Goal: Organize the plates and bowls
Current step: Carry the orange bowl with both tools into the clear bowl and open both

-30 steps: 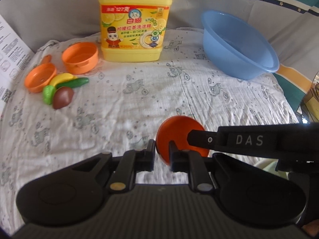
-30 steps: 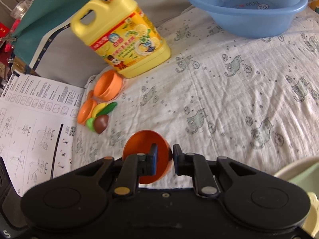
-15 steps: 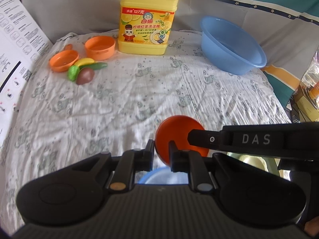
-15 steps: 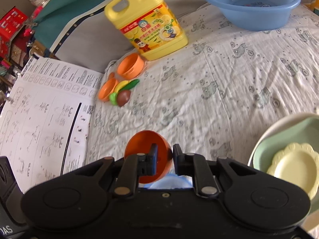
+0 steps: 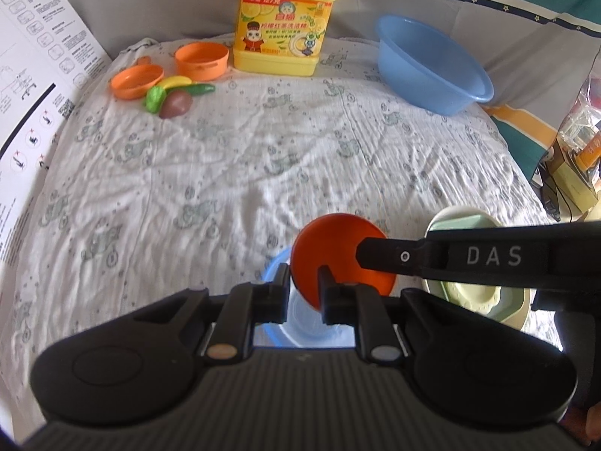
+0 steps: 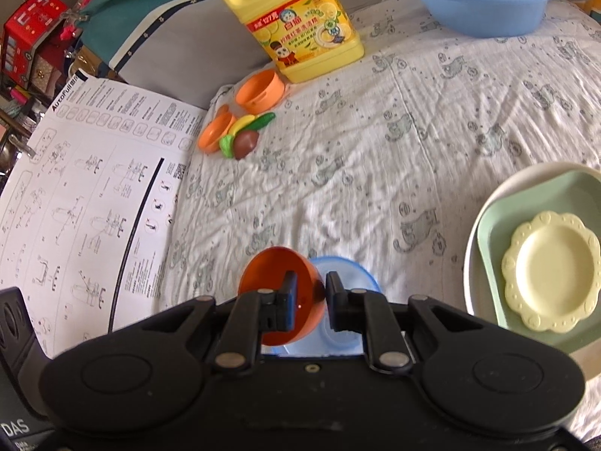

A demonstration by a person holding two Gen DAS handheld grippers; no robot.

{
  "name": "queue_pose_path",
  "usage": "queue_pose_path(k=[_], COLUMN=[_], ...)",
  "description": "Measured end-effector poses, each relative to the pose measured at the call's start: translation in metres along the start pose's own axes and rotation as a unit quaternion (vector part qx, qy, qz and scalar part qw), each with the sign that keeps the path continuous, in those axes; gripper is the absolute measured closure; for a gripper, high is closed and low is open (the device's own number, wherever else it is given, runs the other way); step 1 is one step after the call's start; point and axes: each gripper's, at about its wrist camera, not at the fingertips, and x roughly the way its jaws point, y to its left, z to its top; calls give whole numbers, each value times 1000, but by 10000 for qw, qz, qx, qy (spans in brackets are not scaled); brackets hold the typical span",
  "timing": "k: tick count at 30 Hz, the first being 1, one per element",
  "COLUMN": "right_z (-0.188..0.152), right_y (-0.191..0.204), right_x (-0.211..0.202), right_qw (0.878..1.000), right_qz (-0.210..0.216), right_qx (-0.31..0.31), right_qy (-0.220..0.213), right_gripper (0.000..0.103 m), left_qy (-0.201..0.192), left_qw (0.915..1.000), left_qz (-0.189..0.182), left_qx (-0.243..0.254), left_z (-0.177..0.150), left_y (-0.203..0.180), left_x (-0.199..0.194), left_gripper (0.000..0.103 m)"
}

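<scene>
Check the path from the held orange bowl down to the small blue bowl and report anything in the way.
Nothing visible stands between them. The orange bowl, pinched at its rim by both the left gripper and the right gripper, hangs tilted just above the small blue bowl, whose inside looks empty.

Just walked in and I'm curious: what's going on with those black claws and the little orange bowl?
A person is tidying dishes on a cloth-covered table with two hand-held claws. Both the left claw and the right claw are clamped on the rim of one orange bowl, holding it just over a small blue bowl. Beside it sits a stack of plates with a yellow one on top.
</scene>
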Motion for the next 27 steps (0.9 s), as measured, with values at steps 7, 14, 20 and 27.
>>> queue_pose_path(k=[7, 14, 20, 27], right_z=[-8, -8, -8, -2], right_y=[-3, -7, -7, -4], right_x=[5, 9, 15, 4], right_qw=[9999, 9998, 9997, 9999], right_qz=[-51, -61, -41, -34], right_qx=[-13, 23, 21, -120], right_qy=[129, 199, 256, -57], right_gripper=[86, 86, 84, 33], left_qy=[113, 212, 249, -201], left_qw=[9999, 9998, 9997, 9996], left_qz=[11, 23, 38, 164], left_qx=[16, 26, 29, 88], left_z=[-9, -10, -10, -7], left_y=[-1, -1, 1, 0], left_x=[7, 14, 19, 3], left_gripper=[88, 88, 83, 28])
